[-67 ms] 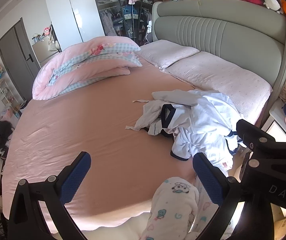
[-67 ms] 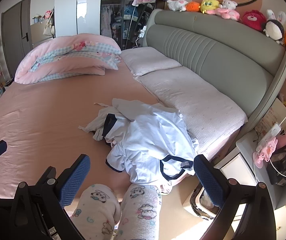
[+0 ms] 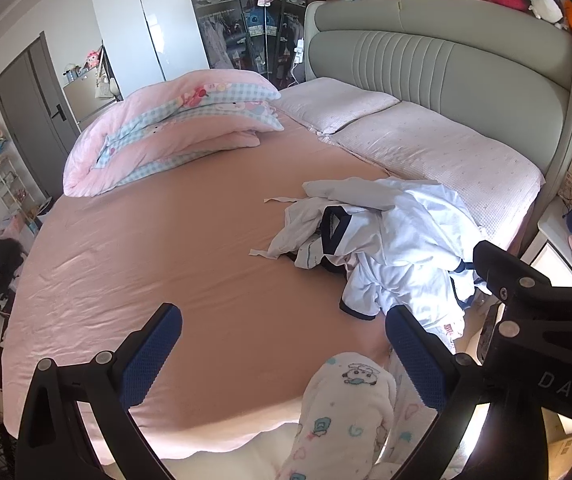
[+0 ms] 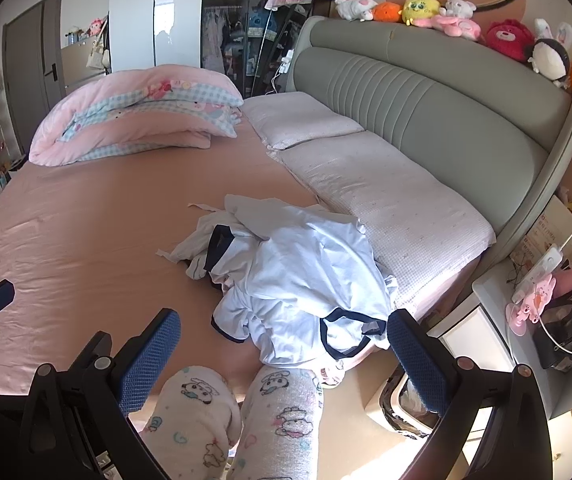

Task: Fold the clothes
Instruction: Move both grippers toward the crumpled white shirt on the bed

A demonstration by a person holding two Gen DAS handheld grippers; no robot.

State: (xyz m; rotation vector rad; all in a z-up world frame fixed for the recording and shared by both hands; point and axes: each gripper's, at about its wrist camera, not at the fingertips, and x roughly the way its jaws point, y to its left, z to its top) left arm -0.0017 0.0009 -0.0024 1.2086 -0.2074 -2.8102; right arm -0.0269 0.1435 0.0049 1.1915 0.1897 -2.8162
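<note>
Pink sheet is covering the bed (image 3: 166, 248), and a heap of pale blue clothes (image 3: 398, 248) with navy trim is lying crumpled on it, at about 2 o'clock from the left gripper (image 3: 282, 356) and at 12 o'clock, just ahead, from the right gripper (image 4: 282, 354). The heap is sitting near the bed's near edge, just beside the closer of two pillows (image 4: 386, 200), its lower end spilling over the mattress edge. Its long axis is running from about 11 o'clock to 5 o'clock in the right wrist view, with thin white ties trailing toward 10 o'clock and a navy-edged neck opening facing 6 o'clock.

A folded pink and checked quilt (image 3: 166, 132) is resting at 11 o'clock, well apart from the clothes. A grey padded headboard (image 4: 426, 96) is rising at 1 o'clock, with plush toys (image 4: 426, 12) lined along its top. A white nightstand (image 4: 518, 320) with a pink fan and cables is standing at 3 o'clock, and a bin is sitting on the floor below it. A wardrobe (image 3: 146, 28) and a dark door (image 3: 34, 108) are at 10 o'clock.

A person's knees (image 4: 238, 420) in printed white pyjamas are pressing close to the bed edge, standing between the grippers and the heap.

Both grippers are hovering above the bed edge, pointing forward and slightly down, side by side. Each is spread wide with blue pads apart, grasping nothing and touching no cloth.
</note>
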